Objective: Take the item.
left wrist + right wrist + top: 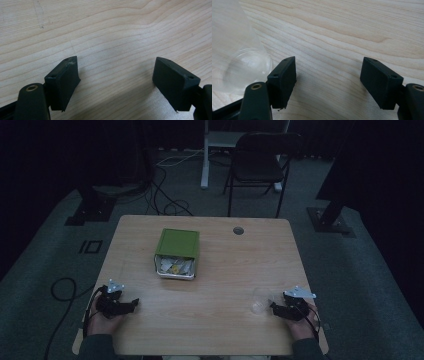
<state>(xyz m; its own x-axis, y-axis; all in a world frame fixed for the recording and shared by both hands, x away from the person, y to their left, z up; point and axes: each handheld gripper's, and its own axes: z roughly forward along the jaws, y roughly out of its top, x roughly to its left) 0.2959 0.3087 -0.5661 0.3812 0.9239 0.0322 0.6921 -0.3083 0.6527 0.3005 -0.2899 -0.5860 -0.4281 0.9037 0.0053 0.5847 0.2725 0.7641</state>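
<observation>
A green box (176,243) stands on the wooden table (225,270) left of centre, its white drawer (174,268) pulled out toward me with small packets inside. A clear plastic cup (259,301) stands at the near right, just left of my right gripper (273,307); in the right gripper view the cup (239,62) sits beside the left jaw, outside the gap. My right gripper (328,70) is open over bare wood. My left gripper (134,303) rests at the near left, and in its own view the left gripper (115,70) is open with nothing between its jaws.
A round cable hole (238,230) lies near the table's far edge. Beyond the table stand a black chair (260,162) and a white desk leg (205,155). Cables (165,195) trail over the grey carpet, and dark stand bases sit at both sides.
</observation>
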